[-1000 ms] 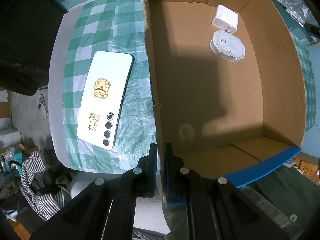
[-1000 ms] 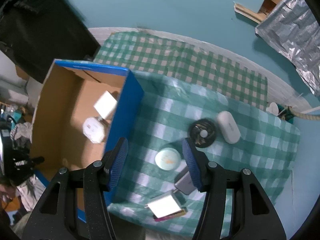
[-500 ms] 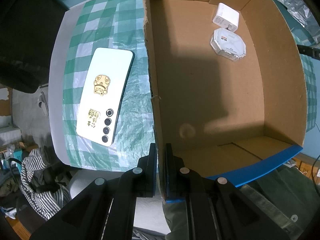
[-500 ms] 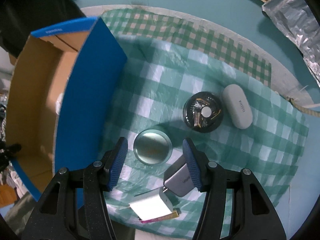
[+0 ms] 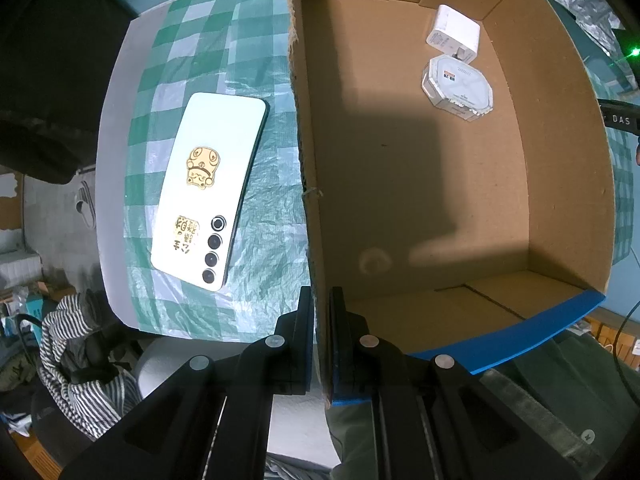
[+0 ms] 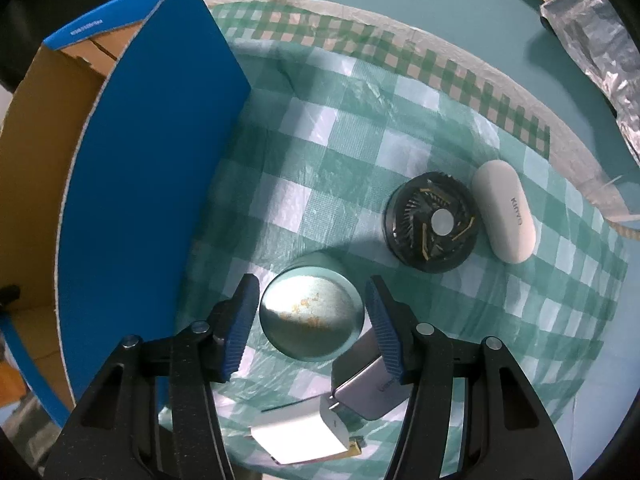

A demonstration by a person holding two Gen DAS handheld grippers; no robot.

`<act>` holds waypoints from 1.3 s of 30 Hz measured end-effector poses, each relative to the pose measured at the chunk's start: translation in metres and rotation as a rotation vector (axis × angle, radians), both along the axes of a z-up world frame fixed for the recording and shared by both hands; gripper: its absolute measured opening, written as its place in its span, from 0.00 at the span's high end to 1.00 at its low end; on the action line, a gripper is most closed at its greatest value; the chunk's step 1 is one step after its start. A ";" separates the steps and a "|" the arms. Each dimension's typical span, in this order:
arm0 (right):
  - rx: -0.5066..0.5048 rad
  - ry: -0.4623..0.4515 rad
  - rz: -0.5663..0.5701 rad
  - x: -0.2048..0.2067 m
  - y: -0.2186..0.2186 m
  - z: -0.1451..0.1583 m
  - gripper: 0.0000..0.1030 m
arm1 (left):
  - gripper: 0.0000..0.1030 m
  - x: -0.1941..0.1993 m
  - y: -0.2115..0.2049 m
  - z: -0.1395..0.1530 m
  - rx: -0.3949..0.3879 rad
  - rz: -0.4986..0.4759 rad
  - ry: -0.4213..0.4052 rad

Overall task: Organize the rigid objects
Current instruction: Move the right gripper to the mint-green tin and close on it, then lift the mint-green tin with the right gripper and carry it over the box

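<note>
In the left wrist view my left gripper point(image 5: 320, 298) is shut on the near end of the cardboard box's point(image 5: 420, 208) side wall. Inside the box lie a white charger point(image 5: 454, 34) and a clear octagonal case point(image 5: 457, 89). In the right wrist view my right gripper point(image 6: 311, 292) points down, open, with a round metal tin point(image 6: 312, 316) between its blue pads point(image 6: 239, 322). The pads stand close to the tin's sides with a thin gap showing. The tin rests on the green checked cloth point(image 6: 340, 128).
A white phone point(image 5: 208, 188) lies on the cloth left of the box. Right of the tin sit a black round fan point(image 6: 430, 226) and a white oval case point(image 6: 505, 216). A grey charger point(image 6: 368, 390) and a white adapter point(image 6: 300, 436) lie just below the tin. The box's blue wall point(image 6: 152, 160) stands left.
My right gripper has come down from above the table until its fingers straddle the round tin. The left gripper and the box have not moved.
</note>
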State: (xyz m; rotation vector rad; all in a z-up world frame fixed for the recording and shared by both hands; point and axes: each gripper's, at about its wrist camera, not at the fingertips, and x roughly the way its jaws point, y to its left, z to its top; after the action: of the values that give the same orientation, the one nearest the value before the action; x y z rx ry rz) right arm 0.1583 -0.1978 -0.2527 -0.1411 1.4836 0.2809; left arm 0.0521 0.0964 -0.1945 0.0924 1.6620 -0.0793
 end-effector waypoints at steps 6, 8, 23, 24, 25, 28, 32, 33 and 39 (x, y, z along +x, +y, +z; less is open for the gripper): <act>-0.010 0.002 -0.007 0.001 0.000 -0.006 0.57 | 0.93 -0.001 -0.001 0.000 -0.002 -0.001 -0.003; -0.012 0.000 -0.004 0.000 -0.001 -0.005 0.57 | 0.93 -0.001 -0.001 0.000 -0.003 0.000 -0.002; 0.000 -0.027 0.009 0.000 0.003 0.025 0.57 | 0.93 -0.003 -0.002 0.000 0.001 -0.005 -0.002; -0.002 -0.030 0.011 0.000 0.004 0.028 0.57 | 0.93 -0.003 -0.002 0.000 0.000 -0.005 -0.003; -0.001 -0.032 0.012 0.000 0.004 0.031 0.57 | 0.93 -0.003 -0.002 0.000 0.000 -0.005 -0.002; 0.004 -0.039 0.016 0.001 0.006 0.042 0.57 | 0.93 -0.003 -0.003 0.000 0.001 -0.006 -0.002; 0.009 -0.053 0.033 0.001 0.011 0.057 0.57 | 0.93 -0.003 -0.003 0.000 0.001 -0.005 -0.002; 0.009 -0.056 0.037 0.002 0.013 0.061 0.57 | 0.93 -0.003 -0.003 0.000 0.002 -0.005 -0.002; 0.024 -0.083 0.064 0.003 0.021 0.083 0.57 | 0.93 -0.003 -0.003 0.000 0.001 -0.005 -0.003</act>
State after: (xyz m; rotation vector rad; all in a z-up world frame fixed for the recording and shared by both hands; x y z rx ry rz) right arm 0.1609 -0.1764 -0.1694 -0.1795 1.3943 0.3410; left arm 0.0488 0.0936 -0.1941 0.0969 1.6589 -0.0823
